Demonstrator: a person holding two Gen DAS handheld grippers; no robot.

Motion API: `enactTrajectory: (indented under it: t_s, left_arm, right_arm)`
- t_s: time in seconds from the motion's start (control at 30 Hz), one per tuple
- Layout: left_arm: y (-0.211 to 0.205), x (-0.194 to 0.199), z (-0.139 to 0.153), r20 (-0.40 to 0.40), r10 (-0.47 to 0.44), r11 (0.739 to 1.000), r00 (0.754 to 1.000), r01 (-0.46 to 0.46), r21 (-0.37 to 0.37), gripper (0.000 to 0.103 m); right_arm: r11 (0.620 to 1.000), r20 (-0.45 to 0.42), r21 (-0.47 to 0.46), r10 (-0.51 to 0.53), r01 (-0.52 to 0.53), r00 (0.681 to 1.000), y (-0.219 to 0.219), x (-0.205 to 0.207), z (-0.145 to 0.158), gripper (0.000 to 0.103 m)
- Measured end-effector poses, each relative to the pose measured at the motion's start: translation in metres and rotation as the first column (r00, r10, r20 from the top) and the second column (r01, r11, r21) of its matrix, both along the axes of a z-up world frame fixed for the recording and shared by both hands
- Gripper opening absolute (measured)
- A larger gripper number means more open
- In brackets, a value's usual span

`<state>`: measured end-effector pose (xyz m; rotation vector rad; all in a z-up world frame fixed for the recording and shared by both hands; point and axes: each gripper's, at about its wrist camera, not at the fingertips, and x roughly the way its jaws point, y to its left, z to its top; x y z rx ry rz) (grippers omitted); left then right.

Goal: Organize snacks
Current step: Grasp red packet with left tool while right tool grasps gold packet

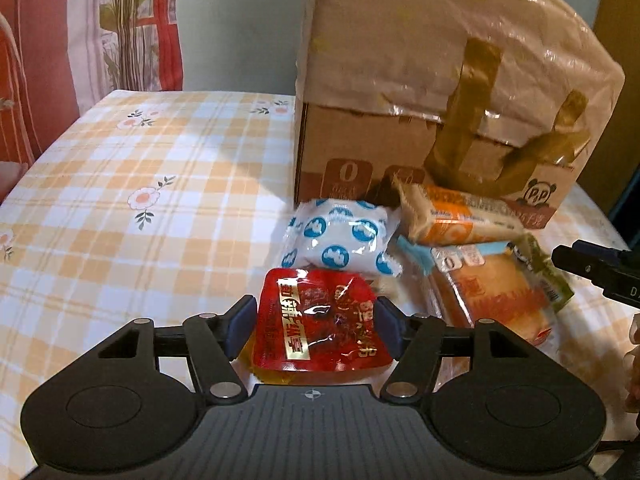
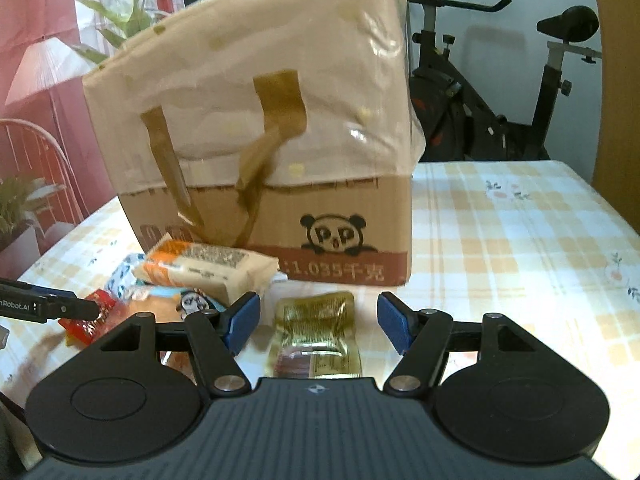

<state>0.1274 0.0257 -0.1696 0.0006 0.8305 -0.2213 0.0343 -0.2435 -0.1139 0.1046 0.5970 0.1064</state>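
From our left wrist view, the left claw (image 1: 316, 330) is closed on the red packet (image 1: 320, 322), its blue pads pressing both side edges, just above the bench (image 1: 120, 184). The white-and-blue packet (image 1: 340, 238) lies straight ahead, with the cardboard box (image 1: 400, 128) behind the pile.

From our right wrist view, the right claw (image 2: 318, 322) stands open over the gold packet (image 2: 316, 334). The packet sits centred between the fingers, its long axis running along them toward the box. We judge this claw best placed to take it.
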Motion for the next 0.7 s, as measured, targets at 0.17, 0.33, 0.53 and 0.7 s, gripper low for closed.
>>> enactTrajectory:
  t_s: [0.17,0.33,0.53,0.7]
  left_arm:
    - [-0.003,0.001,-0.004,0.001,0.017,0.999,1.000,-0.017,0.031,0.073]
    - [-0.004,0.001,-0.006,0.011,0.029,0.998,1.000,-0.029,0.050,0.075]
    - [-0.008,-0.007,0.000,0.061,0.014,0.998,0.998,-0.017,0.058,0.045]
    - [-0.009,-0.012,0.006,0.093,-0.005,1.000,0.996,0.002,0.031,0.018]
  right_arm:
    - [1.000,-0.010,-0.024,0.018,-0.018,1.000,0.004,0.001,-0.012,0.068]
    - [0.998,-0.011,-0.043,0.038,-0.038,0.999,0.008,0.001,-0.015,0.068]
    - [0.996,-0.029,-0.061,0.058,-0.060,0.998,0.012,0.004,-0.017,0.068]
    - [0.997,-0.036,-0.048,0.051,-0.052,0.998,0.010,0.006,-0.018,0.068]
